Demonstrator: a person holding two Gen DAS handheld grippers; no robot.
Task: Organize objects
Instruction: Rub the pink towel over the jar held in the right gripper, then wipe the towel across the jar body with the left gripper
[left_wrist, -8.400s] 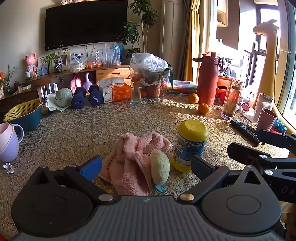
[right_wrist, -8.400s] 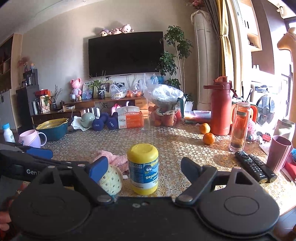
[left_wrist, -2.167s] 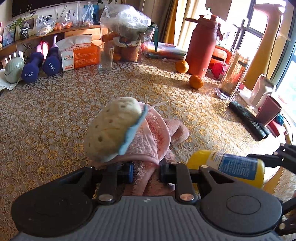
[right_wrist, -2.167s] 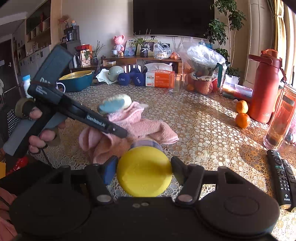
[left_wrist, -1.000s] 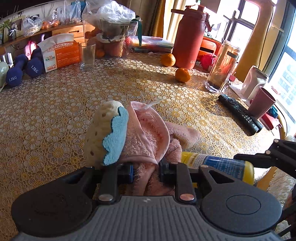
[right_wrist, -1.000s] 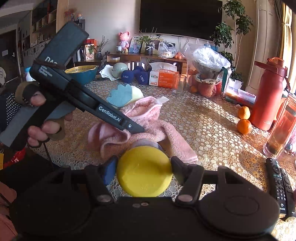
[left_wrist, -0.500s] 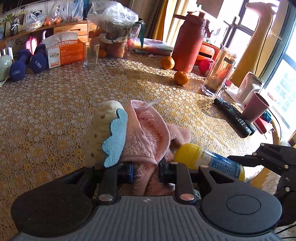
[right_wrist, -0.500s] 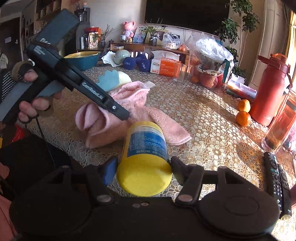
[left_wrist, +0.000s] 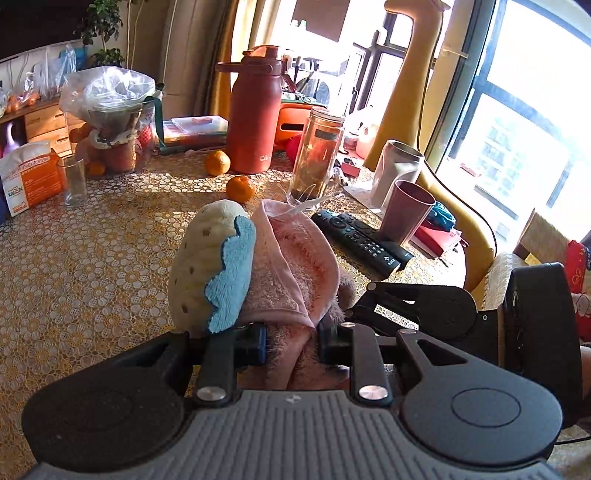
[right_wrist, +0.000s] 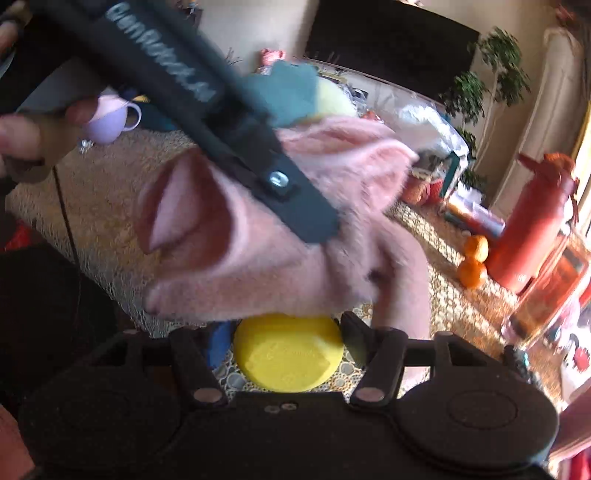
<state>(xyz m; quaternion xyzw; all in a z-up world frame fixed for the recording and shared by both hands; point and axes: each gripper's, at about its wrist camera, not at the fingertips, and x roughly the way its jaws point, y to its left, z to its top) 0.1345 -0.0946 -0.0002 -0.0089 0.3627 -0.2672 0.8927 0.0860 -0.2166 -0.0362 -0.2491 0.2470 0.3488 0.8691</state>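
- Since half a second ago I am swinging both tools toward the window side of the table (left_wrist: 92, 266); the pink towel (left_wrist: 295, 266) is now hanging right in front of my right camera, covering the body of the yellow-capped bottle (right_wrist: 288, 352), where before the label was showing.
- My left gripper (left_wrist: 291, 341) is pinching the pink towel, fingers pressed into the fabric, lifting it above the lace tablecloth.
- The cream and blue plush toy (left_wrist: 212, 266) is riding on the towel's left side, leaning against it.
- My right gripper (right_wrist: 286, 347) is clamping the yellow-capped bottle, cap facing the lens, one finger on each side.
- The right view is blurring with motion.
- Beyond the towel, two remotes (left_wrist: 360, 242) are lying beside a mauve cup (left_wrist: 404, 210), with a red flask (left_wrist: 255, 110) and two oranges (left_wrist: 240, 187) farther back.
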